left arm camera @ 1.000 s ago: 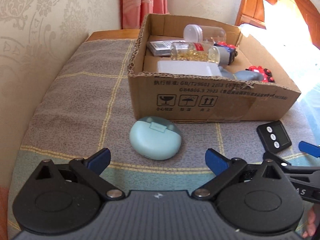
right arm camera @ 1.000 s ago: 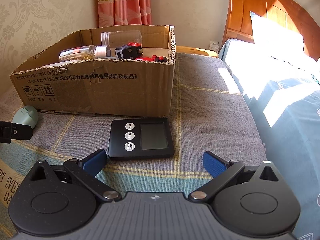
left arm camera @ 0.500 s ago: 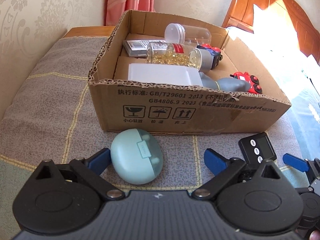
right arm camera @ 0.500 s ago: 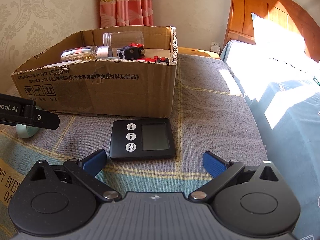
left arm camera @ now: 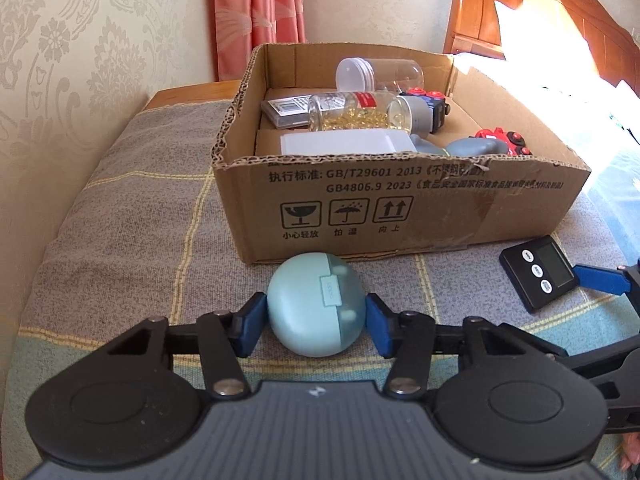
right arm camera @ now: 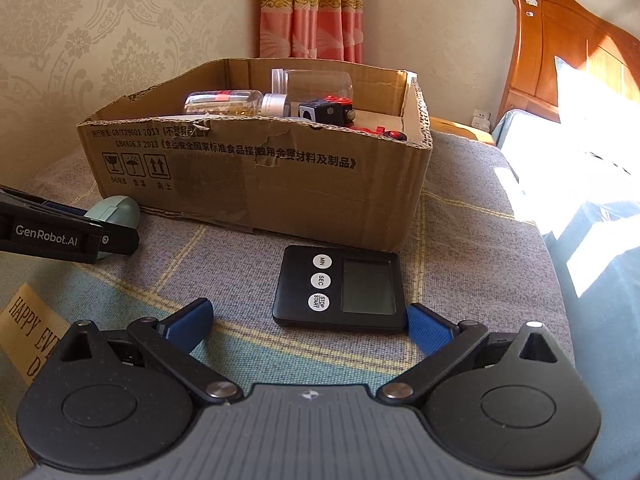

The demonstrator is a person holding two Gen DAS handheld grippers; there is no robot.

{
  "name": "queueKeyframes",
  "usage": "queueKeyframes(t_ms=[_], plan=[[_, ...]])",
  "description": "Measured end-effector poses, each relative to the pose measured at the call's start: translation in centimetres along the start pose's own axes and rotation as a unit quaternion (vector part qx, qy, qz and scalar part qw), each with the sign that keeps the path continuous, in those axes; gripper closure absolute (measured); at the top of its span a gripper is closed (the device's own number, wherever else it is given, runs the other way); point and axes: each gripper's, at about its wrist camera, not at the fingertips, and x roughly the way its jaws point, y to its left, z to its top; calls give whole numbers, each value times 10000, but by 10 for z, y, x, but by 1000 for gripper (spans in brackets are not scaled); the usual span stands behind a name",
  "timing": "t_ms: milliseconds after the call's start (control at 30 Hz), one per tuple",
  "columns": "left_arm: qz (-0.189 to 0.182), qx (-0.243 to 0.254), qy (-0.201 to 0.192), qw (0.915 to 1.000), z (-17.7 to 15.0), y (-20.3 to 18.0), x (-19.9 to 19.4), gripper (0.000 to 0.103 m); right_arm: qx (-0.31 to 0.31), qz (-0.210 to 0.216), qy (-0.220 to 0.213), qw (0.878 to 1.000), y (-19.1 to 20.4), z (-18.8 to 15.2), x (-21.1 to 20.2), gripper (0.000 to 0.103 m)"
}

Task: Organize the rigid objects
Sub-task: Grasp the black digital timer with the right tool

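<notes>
Left wrist view shows my left claw (left arm camera: 316, 320) clamped on the round pale-blue plastic earbud case (left arm camera: 316, 304) before the filled cardboard box (left arm camera: 400, 208), while my right claw (right arm camera: 308, 320), spread wide, brackets the flat black digital timer (right arm camera: 340, 288), both unboxed.

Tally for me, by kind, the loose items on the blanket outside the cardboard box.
Earbud case, pale teal, clamped in the left gripper: 1
Digital timer, black, between the open right gripper fingers: 1
Total: 2
</notes>
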Motion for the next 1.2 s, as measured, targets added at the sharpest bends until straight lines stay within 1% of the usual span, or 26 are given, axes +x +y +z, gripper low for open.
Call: queueKeyframes(t_ms=[100,200,433,533,633,700,733,800,833,1100,1200], plan=[[21,-12,-10,10000,-1,1,-1,50,-199,203,-27,9996,2,5,5,0],[46,-22,-19,10000,-2,0,-1,50,-291,305,-54,9991,1,9,11,0],[76,-42,-25,10000,-1,0,0,50,-68,60,-10,10000,3,14,15,0],[79,-38,-22,10000,-1,0,0,48,-53,20,-14,10000,5,14,15,0],[96,-45,-23,9999,-1,0,0,46,-68,25,-25,10000,4,14,12,6],[126,-52,-27,9999,-2,0,0,45,-23,-20,-35,10000,3,14,10,15],[141,-58,-30,9999,-2,0,0,45,13,-50,-39,10000,2,14,9,17],[180,-85,-32,9998,-2,-1,0,43,46,-100,-45,9999,0,15,7,26],[203,-109,-33,9997,-2,-1,0,42,59,-124,-56,9999,-1,15,7,28],[331,-270,-30,9991,-2,-2,1,38,82,-214,-63,9997,2,16,7,27],[381,-358,-52,9986,-2,-3,1,39,108,-214,-58,9997,2,16,8,27]])
